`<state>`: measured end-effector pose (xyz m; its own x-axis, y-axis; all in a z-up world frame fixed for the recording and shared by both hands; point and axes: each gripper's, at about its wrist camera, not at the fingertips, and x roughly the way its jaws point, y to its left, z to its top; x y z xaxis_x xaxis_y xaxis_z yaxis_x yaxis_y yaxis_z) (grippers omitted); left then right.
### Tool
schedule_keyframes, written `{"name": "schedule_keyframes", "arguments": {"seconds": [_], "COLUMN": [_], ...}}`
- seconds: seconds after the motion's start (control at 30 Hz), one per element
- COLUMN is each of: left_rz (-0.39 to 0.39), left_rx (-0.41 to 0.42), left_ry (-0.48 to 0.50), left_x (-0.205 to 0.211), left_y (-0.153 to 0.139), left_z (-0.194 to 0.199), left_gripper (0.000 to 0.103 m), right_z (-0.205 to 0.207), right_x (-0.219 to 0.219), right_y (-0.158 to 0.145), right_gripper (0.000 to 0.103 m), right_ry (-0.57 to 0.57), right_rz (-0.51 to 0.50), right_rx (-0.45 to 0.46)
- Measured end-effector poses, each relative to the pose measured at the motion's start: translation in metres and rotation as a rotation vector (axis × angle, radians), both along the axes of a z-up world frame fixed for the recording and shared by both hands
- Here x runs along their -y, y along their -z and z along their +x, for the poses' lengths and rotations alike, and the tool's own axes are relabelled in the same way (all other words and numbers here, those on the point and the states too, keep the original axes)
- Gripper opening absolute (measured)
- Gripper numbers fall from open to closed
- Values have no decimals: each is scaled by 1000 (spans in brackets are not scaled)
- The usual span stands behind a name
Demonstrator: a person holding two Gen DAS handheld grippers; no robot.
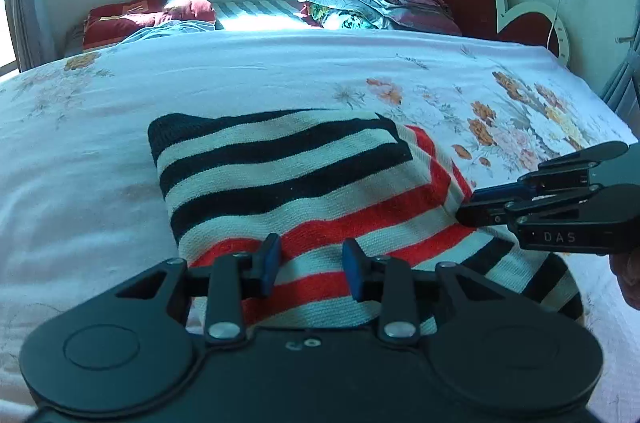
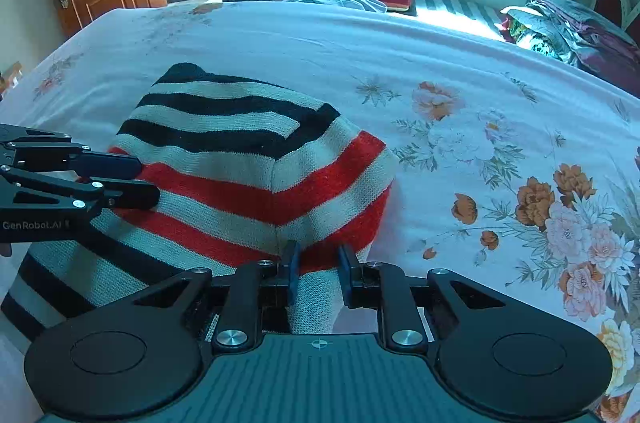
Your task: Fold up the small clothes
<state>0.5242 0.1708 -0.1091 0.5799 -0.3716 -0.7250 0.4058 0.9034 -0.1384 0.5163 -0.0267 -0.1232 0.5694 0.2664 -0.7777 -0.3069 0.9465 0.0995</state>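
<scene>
Now we keep both hand-held grippers, left (image 1: 308,265) and right (image 2: 316,273), narrowly parted over the striped sweater's (image 1: 300,183) near edge, pinching evenly before lifting it off the bed (image 1: 240,79).

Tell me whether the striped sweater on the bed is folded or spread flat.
Partly folded. The striped sweater lies on the bed with a black-striped layer doubled over the red-striped part, its edge and corner showing on top.

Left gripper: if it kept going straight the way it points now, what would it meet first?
Most likely the folded black, white and red striped knitted garment: the left gripper tilts down at its near red stripes, fingers apart just above it. Exact clearance is unclear.
</scene>
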Motion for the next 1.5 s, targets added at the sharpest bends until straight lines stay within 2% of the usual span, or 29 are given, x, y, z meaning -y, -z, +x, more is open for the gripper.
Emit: {"name": "schedule_keyframes", "arguments": {"seconds": [0.1,0.2,0.27,0.37,0.43,0.53,0.6,0.7,0.77,0.87,0.97,1.03,1.33,1.5], "left_rz": [-53,-67,-51,-4,23,108,128,153,143,115,129,139,127,124], "left_rx": [38,52,46,53,69,107,108,132,108,30,20,20,60,112], "left_ry": [-11,11,9,-4,-10,-1,-10,-44,-89,-148,-168,-180,-228,-247], "left_x": [-14,-16,-15,-11,-6,6,9,8,2,-6,-5,-4,11,29], "left_y": [-23,-33,-30,-14,-14,-13,-18,-31,-29,-11,-3,-5,-23,-40], "left_z": [-25,-58,-76,-86,-87,-94,-103,-132,-145,-142,-142,-145,-186,-217], "left_gripper": [33,32,31,31,31,31,31,30,30,29,30,30,28,28], "right_z": [-26,-58,-72,-74,-73,-68,-74,-97,-110,-114,-111,-112,-164,-195], "right_x": [10,10,4,-11,-12,-14,-13,-2,1,-2,0,5,37,52], "right_y": [-27,-45,-45,-18,-5,-4,-11,-29,-30,-12,5,7,-32,-45], "right_gripper": [20,20,20,20,20,20,20,20,20,20,20,20,20,20], "right_ry": [-6,-68,-113,-128,-118,-113,-116,-122,-129,-133,-105,-87,-40,-13], "right_rz": [18,55,64,-37,-41,-43,-51,-3,7,-15,-16,10,68,82], "right_rx": [85,107,92,31,30,28,42,76,71,26,-23,-35,58,95]}}
